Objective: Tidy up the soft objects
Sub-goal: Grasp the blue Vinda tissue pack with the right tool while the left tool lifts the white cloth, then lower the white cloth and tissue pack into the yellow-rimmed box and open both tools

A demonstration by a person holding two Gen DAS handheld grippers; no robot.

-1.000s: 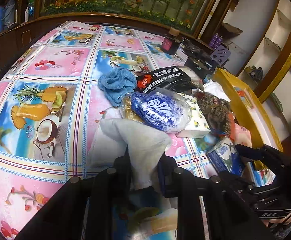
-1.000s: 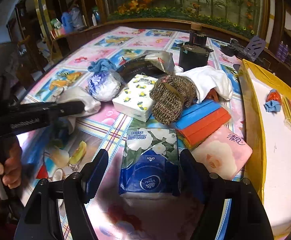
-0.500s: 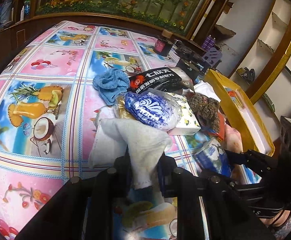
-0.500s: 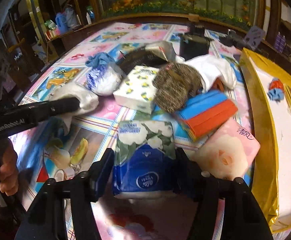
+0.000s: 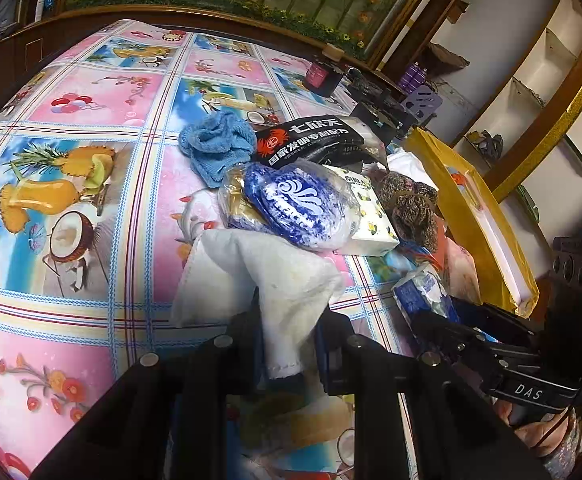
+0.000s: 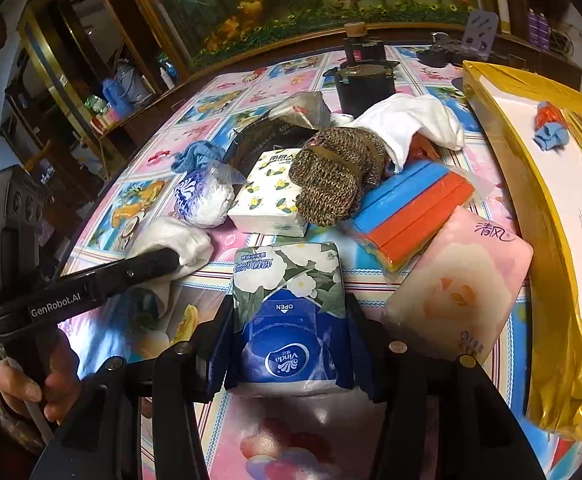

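Observation:
My left gripper [image 5: 287, 344] is shut on a crumpled white cloth [image 5: 275, 272], which droops between its fingers just above the fruit-print tablecloth [image 5: 91, 152]. The right wrist view shows that gripper [image 6: 131, 276] from the side, still pinching the cloth [image 6: 175, 240]. My right gripper [image 6: 290, 312] is closing its jaws on a blue and green tissue pack [image 6: 287, 288], and the pads touch both of its sides. The left wrist view shows the same pack [image 5: 423, 292] at the right, held in the right gripper [image 5: 451, 320].
Beyond lie a blue towel [image 5: 215, 144], a black packet [image 5: 307, 140], a bagged blue-white bundle [image 5: 303, 204], a flowered tissue box [image 6: 271, 196], a knitted bundle [image 6: 335, 176], blue-orange cloths [image 6: 407, 208] and a pink tissue pack [image 6: 459, 284]. A gold-edged box [image 6: 531, 200] lines the right.
The right gripper's jaws have narrowed onto the blue tissue pack and the gripper has rolled a little. The left gripper keeps its hold on the white cloth in the same place.

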